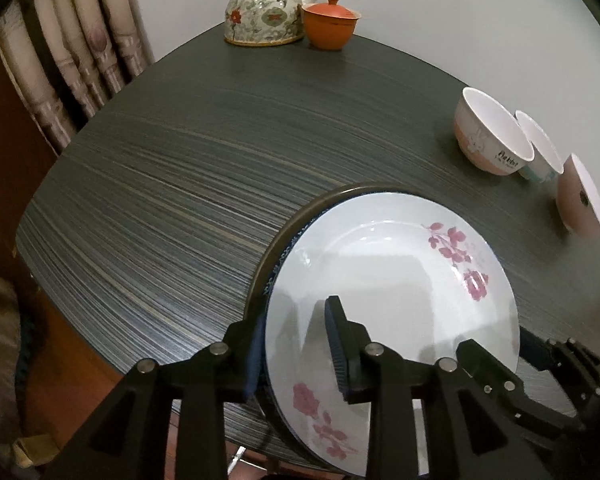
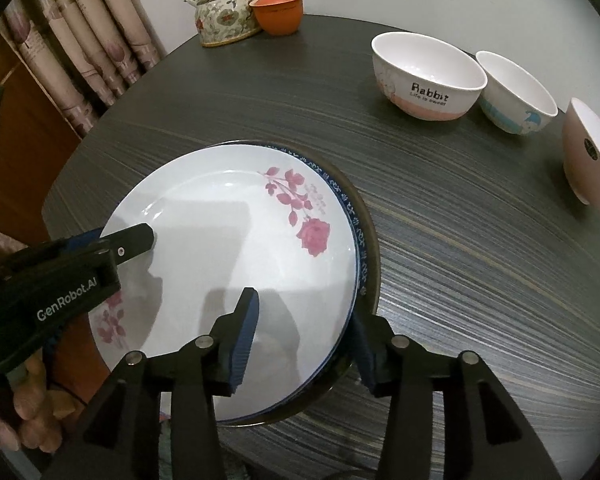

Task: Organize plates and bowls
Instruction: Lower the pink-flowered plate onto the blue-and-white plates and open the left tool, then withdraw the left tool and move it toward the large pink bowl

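Observation:
A white plate with pink roses lies on top of a stack, over a blue-rimmed plate and a dark plate, near the table's front edge. My left gripper straddles the stack's left rim, one finger over the top plate and one outside. My right gripper straddles the stack's right rim the same way. Both sets of jaws stand apart around the rims. Three bowls stand at the right: a Rabbit bowl, a blue-patterned bowl and a pink bowl.
A floral teapot and an orange lidded cup stand at the table's far edge by the wall. Curtains hang at the left. The dark striped table has bare surface left of the plates.

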{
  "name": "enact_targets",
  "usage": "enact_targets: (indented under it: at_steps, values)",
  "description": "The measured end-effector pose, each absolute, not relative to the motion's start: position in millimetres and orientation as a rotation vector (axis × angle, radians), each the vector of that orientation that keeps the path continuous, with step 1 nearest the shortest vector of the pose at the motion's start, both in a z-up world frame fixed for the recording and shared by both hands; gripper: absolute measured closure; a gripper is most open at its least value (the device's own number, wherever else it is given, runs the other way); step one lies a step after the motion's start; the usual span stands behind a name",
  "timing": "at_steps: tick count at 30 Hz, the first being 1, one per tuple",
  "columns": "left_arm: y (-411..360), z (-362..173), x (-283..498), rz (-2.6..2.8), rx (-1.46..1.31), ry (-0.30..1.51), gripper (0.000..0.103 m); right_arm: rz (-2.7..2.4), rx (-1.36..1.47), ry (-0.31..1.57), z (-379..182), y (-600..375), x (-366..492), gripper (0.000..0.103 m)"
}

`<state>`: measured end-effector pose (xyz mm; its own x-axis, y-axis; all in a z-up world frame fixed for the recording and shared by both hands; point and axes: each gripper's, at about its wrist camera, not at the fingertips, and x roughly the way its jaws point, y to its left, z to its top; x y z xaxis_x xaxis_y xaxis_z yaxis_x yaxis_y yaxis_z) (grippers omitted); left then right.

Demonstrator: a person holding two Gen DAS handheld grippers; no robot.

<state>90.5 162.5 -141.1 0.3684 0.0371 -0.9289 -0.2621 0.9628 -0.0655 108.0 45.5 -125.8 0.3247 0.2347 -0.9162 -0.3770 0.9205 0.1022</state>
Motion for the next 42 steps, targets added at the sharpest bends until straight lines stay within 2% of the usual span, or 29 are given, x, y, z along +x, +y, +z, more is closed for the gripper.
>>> enact_targets:
  at_steps: [8,28,42]
  values:
    - [155.3,-138.3,88.2,0.223,-0.136,1.154,0.072,0.414,-0.125,1.175,-123.0,45.3,105.3,0.052]
    - [152.2,-126.0,82.8,0.251,-0.085,1.085,0.070,0.442,-0.096,1.116,-107.9,36.2,90.3,0.045]
    - [161.7,-110.3,68.9,0.358,-0.140,1.019,0.070,0.398,0.042,1.084,-88.1,-21.0,73.4,0.043]
